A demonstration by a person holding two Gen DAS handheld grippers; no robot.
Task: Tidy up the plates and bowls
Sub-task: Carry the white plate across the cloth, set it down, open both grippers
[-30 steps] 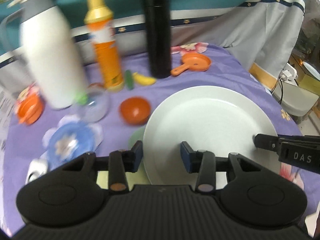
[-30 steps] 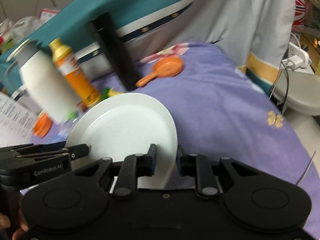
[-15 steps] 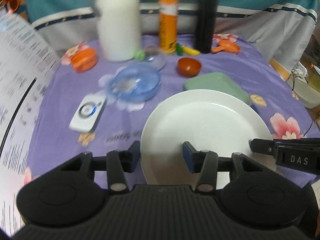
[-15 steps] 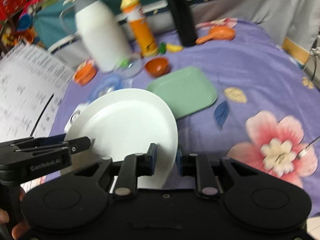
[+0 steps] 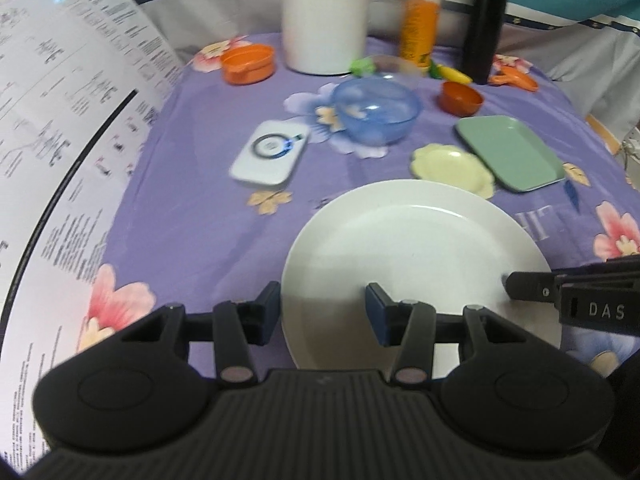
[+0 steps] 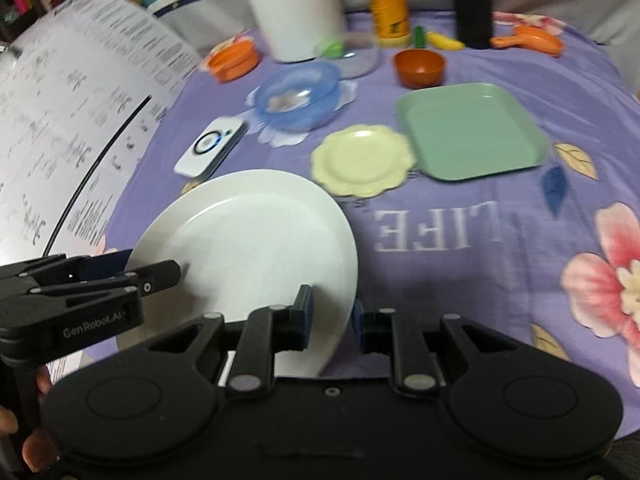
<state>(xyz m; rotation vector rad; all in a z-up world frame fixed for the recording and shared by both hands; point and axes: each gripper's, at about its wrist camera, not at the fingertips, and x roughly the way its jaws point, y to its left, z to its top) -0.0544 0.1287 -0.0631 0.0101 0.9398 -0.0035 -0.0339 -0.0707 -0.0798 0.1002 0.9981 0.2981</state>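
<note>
A large white plate [image 5: 416,256] [image 6: 248,240] is held above the purple floral cloth by both grippers. My left gripper [image 5: 323,312] grips its near rim, one finger above and one below; it shows in the right wrist view [image 6: 136,272]. My right gripper [image 6: 333,320] is shut on the plate's right edge and shows in the left wrist view [image 5: 528,286]. On the cloth lie a yellow scalloped plate [image 6: 362,160], a green rectangular plate [image 6: 472,132], a blue bowl [image 6: 298,94] and a small orange bowl [image 6: 419,66].
A white device [image 5: 270,152] lies left of the blue bowl. At the back stand a white jug [image 5: 326,12], an orange bottle [image 5: 420,20] and a black flask [image 5: 482,24], with an orange lidded dish [image 5: 248,63] and toy pan [image 5: 514,78]. A printed sheet [image 5: 52,120] is on the left.
Both grippers have carried the white plate back toward the near side and left. The yellow plate, once hidden under it, now shows beside the green plate.
</note>
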